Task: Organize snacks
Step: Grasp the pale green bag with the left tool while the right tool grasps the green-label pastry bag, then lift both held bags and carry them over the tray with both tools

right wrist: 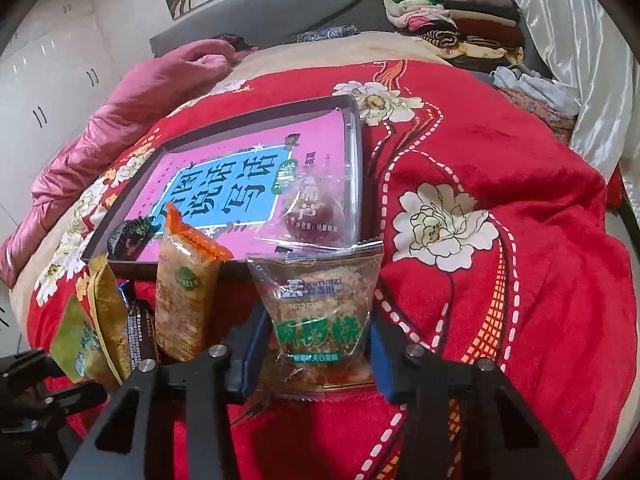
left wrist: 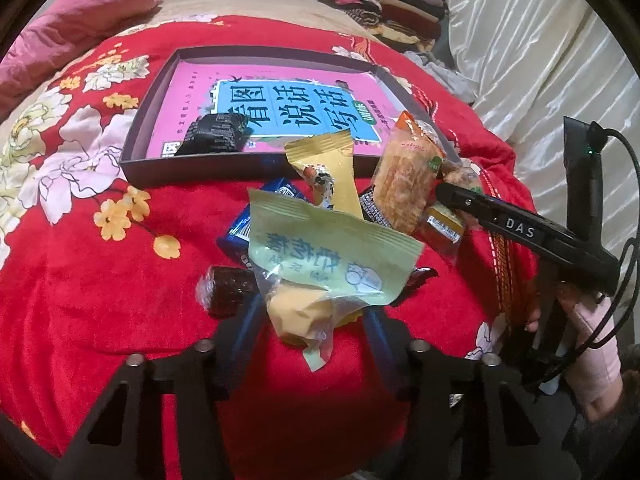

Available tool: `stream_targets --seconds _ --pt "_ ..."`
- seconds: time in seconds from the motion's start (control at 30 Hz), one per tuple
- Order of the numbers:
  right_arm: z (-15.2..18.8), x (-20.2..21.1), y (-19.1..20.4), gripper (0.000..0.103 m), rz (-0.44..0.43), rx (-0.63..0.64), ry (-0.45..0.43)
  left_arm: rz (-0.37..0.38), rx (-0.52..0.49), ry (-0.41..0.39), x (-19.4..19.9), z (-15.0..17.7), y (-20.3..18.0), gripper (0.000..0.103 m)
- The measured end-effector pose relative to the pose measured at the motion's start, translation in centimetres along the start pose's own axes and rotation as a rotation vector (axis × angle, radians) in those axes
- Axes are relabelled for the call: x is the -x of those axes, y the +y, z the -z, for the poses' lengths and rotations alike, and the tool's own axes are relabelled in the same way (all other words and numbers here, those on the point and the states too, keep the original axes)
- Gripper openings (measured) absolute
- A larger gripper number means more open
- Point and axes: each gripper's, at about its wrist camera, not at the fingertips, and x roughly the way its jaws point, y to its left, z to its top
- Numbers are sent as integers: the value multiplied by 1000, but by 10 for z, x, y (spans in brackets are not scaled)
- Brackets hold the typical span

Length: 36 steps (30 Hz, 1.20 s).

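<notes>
A dark shallow box (left wrist: 160,132) lined with a pink book sits on the red bed; it also shows in the right wrist view (right wrist: 356,128). It holds a black snack pack (left wrist: 218,134) and a clear pack with a red ball (right wrist: 316,204). My left gripper (left wrist: 312,316) is shut on a pale green pack with a yellow cake (left wrist: 320,256), lifted over the snack pile. My right gripper (right wrist: 316,344) is shut on a clear pack with green lettering (right wrist: 320,312). It shows in the left wrist view (left wrist: 444,192) at the pile's right edge.
Loose snacks lie before the box: a yellow pack (left wrist: 332,168), an orange cracker pack (left wrist: 404,184), a blue pack (left wrist: 240,228), a brown bar (left wrist: 228,292). A pink pillow (left wrist: 80,28) lies far left, folded clothes (left wrist: 380,0) at the back, white curtain (left wrist: 540,60) at right.
</notes>
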Motion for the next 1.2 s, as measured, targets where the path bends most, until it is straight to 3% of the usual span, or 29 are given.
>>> stream_targets --seconds 0.2,0.53,1.2 --pt "-1 10 -1 44 -24 -6 -45 -33 -12 2 -4 1 0 36" --pt "-3 29 3 43 -72 6 -119 5 3 -25 9 -2 4 35" --pt "-5 55 20 43 -136 75 -229 -15 33 -124 38 -19 15 35"
